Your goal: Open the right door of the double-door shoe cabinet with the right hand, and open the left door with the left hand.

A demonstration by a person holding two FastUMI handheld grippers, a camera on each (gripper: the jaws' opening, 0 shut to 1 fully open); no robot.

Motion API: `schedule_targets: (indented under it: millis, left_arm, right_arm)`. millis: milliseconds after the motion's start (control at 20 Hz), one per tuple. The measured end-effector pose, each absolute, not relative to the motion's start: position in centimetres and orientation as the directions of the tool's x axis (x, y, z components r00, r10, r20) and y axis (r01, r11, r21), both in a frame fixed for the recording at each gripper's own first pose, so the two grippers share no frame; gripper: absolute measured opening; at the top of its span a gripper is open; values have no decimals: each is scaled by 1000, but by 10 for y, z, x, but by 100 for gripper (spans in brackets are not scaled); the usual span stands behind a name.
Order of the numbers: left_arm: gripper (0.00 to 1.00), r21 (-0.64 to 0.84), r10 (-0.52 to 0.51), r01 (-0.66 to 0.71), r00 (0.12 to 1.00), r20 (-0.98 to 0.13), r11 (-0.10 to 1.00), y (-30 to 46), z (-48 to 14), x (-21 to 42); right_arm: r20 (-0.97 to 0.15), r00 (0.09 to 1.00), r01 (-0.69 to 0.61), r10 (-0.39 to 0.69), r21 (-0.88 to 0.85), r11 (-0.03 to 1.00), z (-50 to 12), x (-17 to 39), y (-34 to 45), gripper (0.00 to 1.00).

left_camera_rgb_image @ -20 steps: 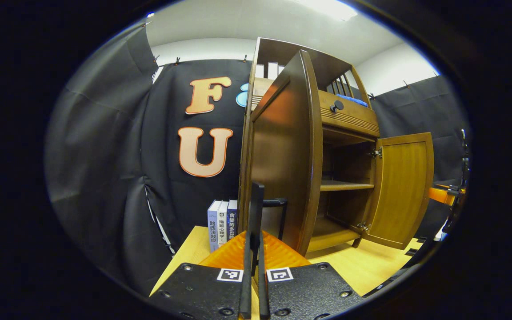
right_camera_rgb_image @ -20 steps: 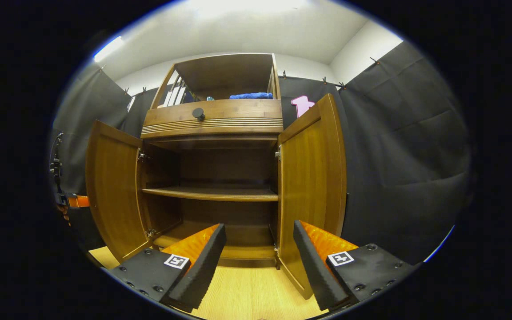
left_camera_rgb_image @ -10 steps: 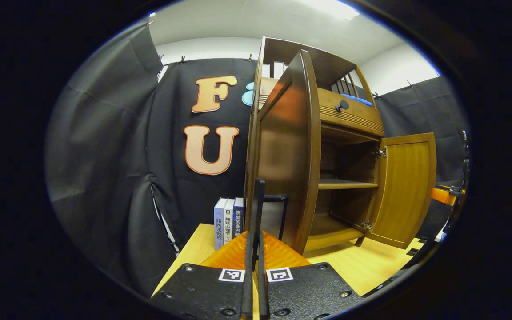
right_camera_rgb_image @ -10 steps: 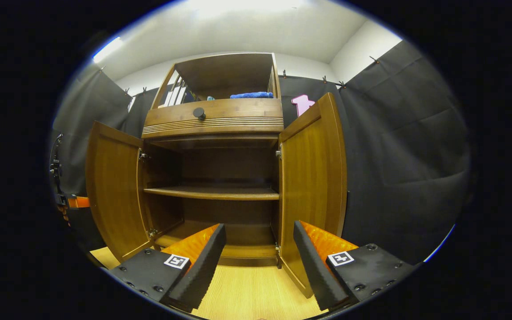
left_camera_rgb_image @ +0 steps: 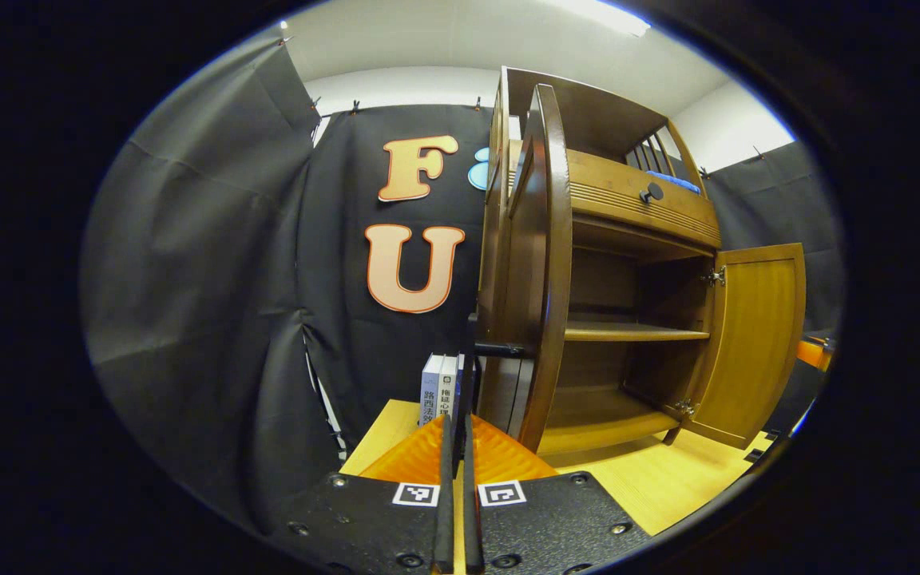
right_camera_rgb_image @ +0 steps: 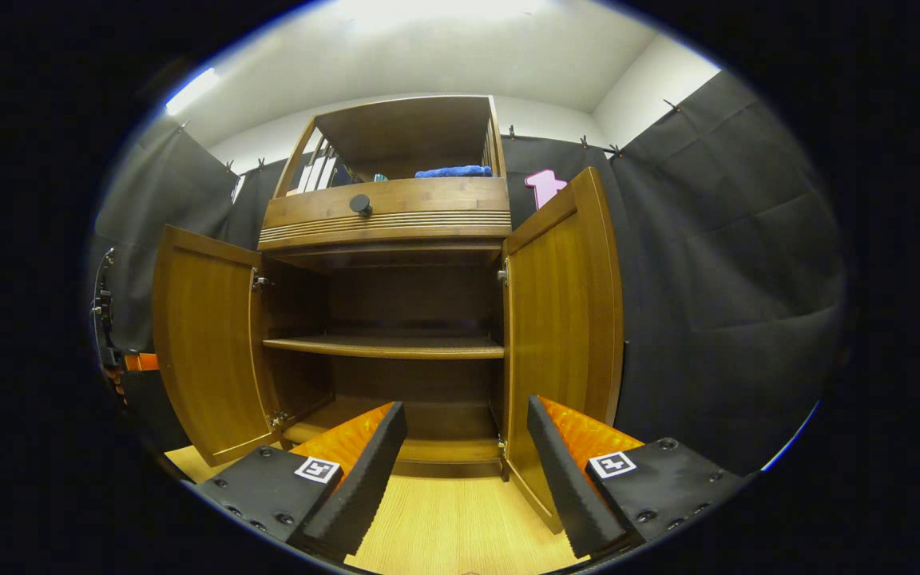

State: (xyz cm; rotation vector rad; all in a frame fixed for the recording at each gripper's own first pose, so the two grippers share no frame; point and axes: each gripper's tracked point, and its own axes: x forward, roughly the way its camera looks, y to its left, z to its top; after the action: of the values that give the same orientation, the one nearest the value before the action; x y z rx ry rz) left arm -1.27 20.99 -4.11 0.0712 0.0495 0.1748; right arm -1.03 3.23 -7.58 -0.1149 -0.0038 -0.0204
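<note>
Both doors swung wide; left gripper (left_camera_rgb_image: 454, 435) clamped on left door (left_camera_rgb_image: 544, 263) handle (left_camera_rgb_image: 497, 350), right gripper (right_camera_rgb_image: 466, 447) spread and clear of right door (right_camera_rgb_image: 564, 335); next: release handle.

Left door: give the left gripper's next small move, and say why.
Probably open the left gripper and draw it back off the dark handle. The left door already stands swung wide, like the right door, with the shelf fully exposed. Its fingers look closed at the handle, so releasing seems all that remains.
</note>
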Motion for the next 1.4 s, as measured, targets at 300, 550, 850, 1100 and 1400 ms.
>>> schedule_targets:
  millis: [300, 550, 850, 1100, 1400]
  left_arm:
    - [0, 96, 203, -199, 978, -39, 975, 190, -23, -45]
    - [36, 79, 195, -192, 980, -29, 978, 167, -7, -55]
    - [87, 78, 216, -219, 975, 47, 973, 144, 21, -65]
    - [92, 78, 176, -185, 978, 111, 980, 111, 46, -66]
    - [92, 50, 96, -100, 992, 87, 994, 72, 49, -59]
  right_arm:
    - [-10, 999, 31, -32, -103, 994, -76, -10, 26, 94]
    - [1, 999, 49, -49, -104, 993, -68, -15, 14, 93]
    - [26, 997, 73, -71, -91, 993, -54, -27, -10, 93]
    - [22, 996, 84, -82, -76, 994, -52, -33, -26, 93]
    - [29, 995, 99, -98, -63, 993, -47, -37, -43, 98]
